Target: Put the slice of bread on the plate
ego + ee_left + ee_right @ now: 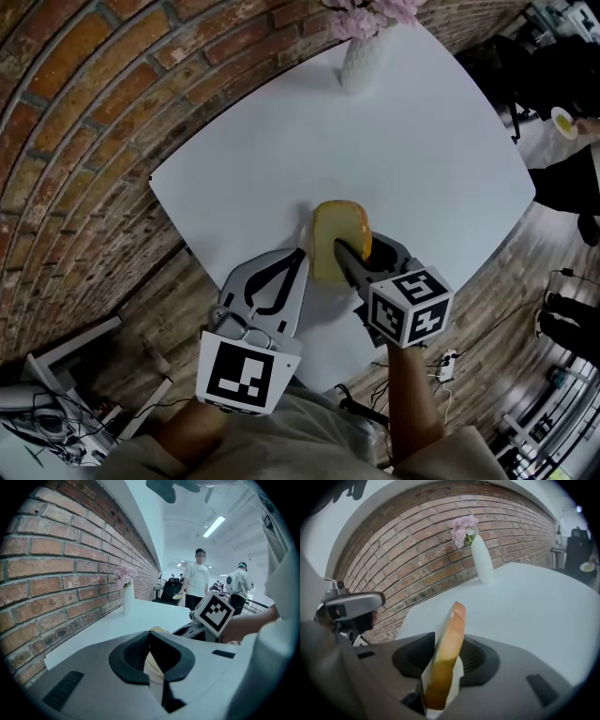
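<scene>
A slice of bread [336, 234] with a golden crust stands on edge, tilted, over the near part of the white table [422, 159]. No plate shows on the table. My right gripper [344, 251] has the bread [449, 644] between its jaws; the slice leans on one jaw and a pale gap shows beside the other, so the gripper is open. My left gripper [301, 253] rests just left of the bread with its fingertips together and nothing held. In the left gripper view the bread's top [157, 630] peeks over the left gripper [152, 656].
A white vase [361, 56] of pink flowers stands at the table's far edge. A brick wall [75, 141] runs along the left. People [197, 581] stand beyond the table, and cables lie on the wooden floor [525, 309] at the right.
</scene>
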Available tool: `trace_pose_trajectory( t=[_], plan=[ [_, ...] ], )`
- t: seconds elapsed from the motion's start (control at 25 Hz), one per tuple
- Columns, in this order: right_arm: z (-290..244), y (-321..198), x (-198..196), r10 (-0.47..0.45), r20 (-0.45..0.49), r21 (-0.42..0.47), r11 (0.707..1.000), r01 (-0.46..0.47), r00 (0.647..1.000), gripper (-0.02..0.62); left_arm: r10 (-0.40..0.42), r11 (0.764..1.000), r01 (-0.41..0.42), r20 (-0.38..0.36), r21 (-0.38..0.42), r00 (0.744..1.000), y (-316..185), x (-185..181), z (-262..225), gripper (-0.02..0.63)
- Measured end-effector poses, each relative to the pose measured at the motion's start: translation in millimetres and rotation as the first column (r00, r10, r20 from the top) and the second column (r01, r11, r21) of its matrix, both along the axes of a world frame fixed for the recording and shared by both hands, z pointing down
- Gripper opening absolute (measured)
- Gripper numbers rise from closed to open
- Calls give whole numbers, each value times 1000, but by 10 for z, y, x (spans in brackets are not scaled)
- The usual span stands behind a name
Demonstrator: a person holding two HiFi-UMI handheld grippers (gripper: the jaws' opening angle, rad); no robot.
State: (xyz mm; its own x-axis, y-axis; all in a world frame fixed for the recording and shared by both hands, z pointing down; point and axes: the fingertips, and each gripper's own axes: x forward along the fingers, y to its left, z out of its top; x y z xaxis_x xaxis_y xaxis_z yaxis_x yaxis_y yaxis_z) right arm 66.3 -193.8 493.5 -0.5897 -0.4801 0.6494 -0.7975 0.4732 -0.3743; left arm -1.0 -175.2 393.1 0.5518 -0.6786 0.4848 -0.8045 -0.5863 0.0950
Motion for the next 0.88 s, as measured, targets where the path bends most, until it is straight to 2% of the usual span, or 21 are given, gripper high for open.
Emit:
trace_pose_trajectory(
  t=[0.08,0.32,0.88],
  plan=[
    [46,5,31,-6,-48,8,1000,7,999,158,4,1000,-4,-2,-2,1000,4,23,14,11],
    [136,9,130,31,-102,32,999,-28,994,207,19,1000,-19,15,3,1000,39,75,71,11],
    [198,53,322,138,-124,14,990,-137,983,298,54,998,-54,9,11,999,134,207,39,11]
  ],
)
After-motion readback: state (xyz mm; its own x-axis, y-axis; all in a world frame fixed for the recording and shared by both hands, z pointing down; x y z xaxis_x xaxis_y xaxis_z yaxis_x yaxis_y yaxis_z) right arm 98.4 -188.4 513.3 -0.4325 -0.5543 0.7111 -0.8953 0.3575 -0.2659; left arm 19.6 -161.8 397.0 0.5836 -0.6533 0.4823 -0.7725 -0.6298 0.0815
